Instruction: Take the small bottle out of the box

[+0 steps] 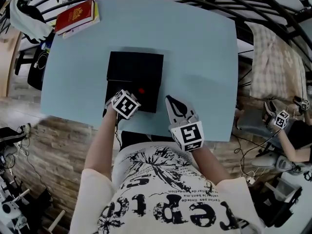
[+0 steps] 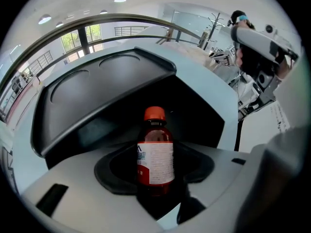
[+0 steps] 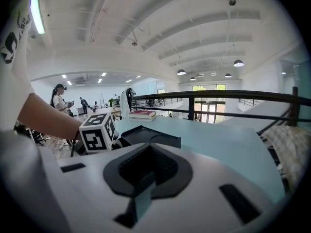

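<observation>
A small dark bottle [image 2: 155, 152] with a red cap [image 1: 142, 90] and a white label stands upright inside the open black box [image 1: 134, 67], near the box's front edge. My left gripper [image 1: 138, 94] reaches into the box from the front. Its jaws stand wide on either side of the bottle, and I see no pad pressing on it. The box's raised lid [image 2: 97, 91] arches behind the bottle. To the right of the box, my right gripper [image 1: 171, 105] hovers over the light blue table [image 1: 204, 57], shut and empty, with its jaws [image 3: 146, 178] pointing across the table.
A red book [image 1: 75, 16] lies on a paler one at the table's far left corner. Black railings curve round the table's far side. A checked cloth [image 1: 278, 62] lies beyond the right edge. Another person with marker-cube grippers [image 1: 282, 119] is at the right.
</observation>
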A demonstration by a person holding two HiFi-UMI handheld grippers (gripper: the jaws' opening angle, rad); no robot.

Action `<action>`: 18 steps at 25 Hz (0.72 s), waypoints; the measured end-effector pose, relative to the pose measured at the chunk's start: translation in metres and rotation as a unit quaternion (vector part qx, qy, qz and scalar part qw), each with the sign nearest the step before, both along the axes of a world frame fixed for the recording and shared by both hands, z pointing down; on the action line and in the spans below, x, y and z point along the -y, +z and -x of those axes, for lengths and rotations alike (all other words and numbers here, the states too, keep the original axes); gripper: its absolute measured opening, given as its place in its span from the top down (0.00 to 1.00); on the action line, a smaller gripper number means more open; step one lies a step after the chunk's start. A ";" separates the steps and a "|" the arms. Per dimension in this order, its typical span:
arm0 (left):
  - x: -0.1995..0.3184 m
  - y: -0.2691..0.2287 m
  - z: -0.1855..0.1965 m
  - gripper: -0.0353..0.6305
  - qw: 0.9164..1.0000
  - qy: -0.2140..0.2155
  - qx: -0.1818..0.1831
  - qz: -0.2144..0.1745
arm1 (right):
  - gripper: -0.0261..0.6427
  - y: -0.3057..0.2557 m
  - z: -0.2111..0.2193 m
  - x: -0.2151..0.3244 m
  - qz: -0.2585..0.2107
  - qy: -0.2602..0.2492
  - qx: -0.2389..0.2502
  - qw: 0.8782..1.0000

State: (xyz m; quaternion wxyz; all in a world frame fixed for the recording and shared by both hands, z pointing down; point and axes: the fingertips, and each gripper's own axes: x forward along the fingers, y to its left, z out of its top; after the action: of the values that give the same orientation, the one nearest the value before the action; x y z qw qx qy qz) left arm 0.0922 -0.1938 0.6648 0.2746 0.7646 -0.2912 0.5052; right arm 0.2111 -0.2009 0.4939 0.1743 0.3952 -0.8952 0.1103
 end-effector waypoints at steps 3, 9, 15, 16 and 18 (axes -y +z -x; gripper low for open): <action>0.002 -0.013 -0.003 0.60 1.000 -0.008 -0.013 -0.025 | 0.94 -0.002 0.000 0.000 -0.005 0.006 -0.001 1.000; 0.008 -0.067 0.005 0.60 0.991 -0.021 -0.075 -0.107 | 0.94 -0.016 0.021 0.003 -0.019 0.026 0.000 0.999; 0.023 -0.140 0.015 0.60 0.969 -0.018 -0.136 -0.205 | 0.94 -0.037 0.036 0.010 -0.048 0.051 0.005 0.998; 0.024 -0.153 0.018 0.60 0.964 -0.018 -0.147 -0.222 | 0.94 -0.041 0.040 0.011 -0.052 0.054 0.006 0.997; 0.029 -0.181 0.026 0.60 0.951 -0.024 -0.170 -0.259 | 0.94 -0.051 0.048 0.012 -0.061 0.059 0.006 0.996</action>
State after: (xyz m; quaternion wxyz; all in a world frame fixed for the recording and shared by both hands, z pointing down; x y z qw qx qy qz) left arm 0.0664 -0.2223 0.4841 0.1246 0.8768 -0.3789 0.2685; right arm 0.1629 -0.2125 0.4433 0.1376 0.4565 -0.8764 0.0678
